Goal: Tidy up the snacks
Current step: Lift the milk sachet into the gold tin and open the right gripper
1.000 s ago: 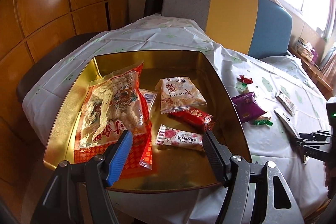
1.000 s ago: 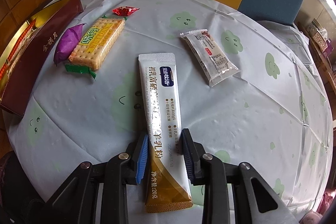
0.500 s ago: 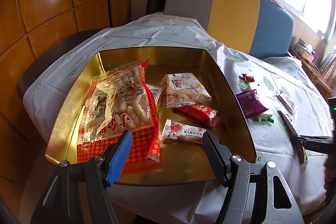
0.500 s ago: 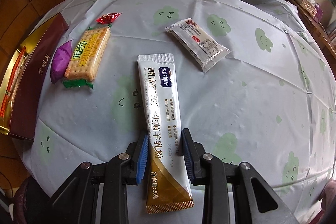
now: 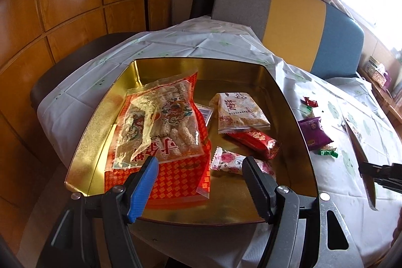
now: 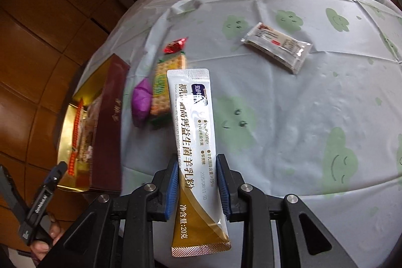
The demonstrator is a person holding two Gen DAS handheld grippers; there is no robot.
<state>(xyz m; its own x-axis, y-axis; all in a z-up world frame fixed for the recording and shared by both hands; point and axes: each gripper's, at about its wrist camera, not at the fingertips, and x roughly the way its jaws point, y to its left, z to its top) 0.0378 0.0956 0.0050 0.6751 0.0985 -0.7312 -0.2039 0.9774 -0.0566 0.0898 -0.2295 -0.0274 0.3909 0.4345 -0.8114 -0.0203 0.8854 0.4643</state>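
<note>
Glossy white foil, gold at the base, makes up the long flat sachet that the right gripper clenches between its blue ribbed pads, one on each long edge. Dark print runs down the sachet's face, and its crimped gold end pokes back past the fingers. It hangs tilted above the thin, creased tablecloth, pale with green smiling clouds. On the cloth lie a clear-wrapped bar, a cracker pack, a purple pouch and a red candy. To the left stands the tin, shiny gold inside with rounded corners. In it lie a big crinkly red-and-clear bag, a pale crisp bag, a red foil bar and a rose-printed sweet. The left gripper hovers released over the tin's near edge, jaws wide, nothing between them.
</note>
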